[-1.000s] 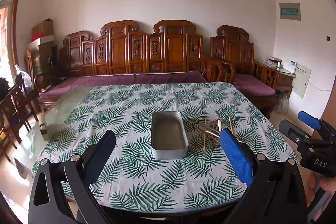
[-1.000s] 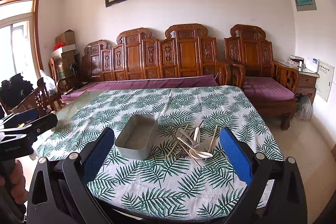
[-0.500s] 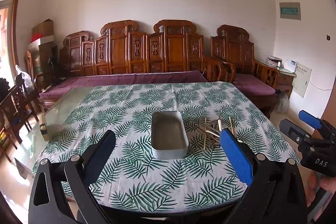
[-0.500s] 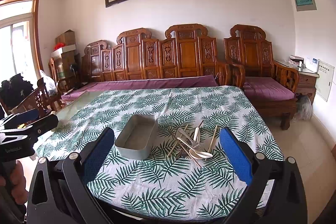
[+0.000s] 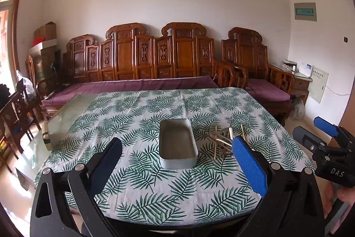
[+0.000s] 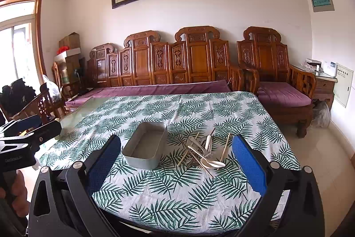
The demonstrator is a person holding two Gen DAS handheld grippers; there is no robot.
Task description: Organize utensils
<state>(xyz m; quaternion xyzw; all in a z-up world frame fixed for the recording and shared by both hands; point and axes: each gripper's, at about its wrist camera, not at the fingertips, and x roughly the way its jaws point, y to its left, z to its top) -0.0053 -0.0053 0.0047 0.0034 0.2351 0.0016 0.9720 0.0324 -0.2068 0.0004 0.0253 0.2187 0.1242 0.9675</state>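
Note:
An empty grey rectangular tray point(image 5: 177, 146) point(image 6: 145, 149) sits mid-table on the palm-leaf tablecloth. To its right lies a loose pile of utensils point(image 6: 203, 151) point(image 5: 223, 140): wooden chopsticks, pale spoons and metal pieces, crossed over each other. My left gripper point(image 5: 177, 164) is open and empty, held above the table's near edge in front of the tray. My right gripper point(image 6: 176, 161) is open and empty, also near the front edge, with the tray and pile between its fingers in view. Each gripper shows at the side of the other's view.
The table point(image 5: 137, 110) has a glass top exposed on its left side. A small block point(image 5: 46, 137) stands on that glass edge. A carved wooden sofa point(image 5: 155, 59) with purple cushions runs behind the table. Wooden chairs point(image 5: 15, 108) stand at the left.

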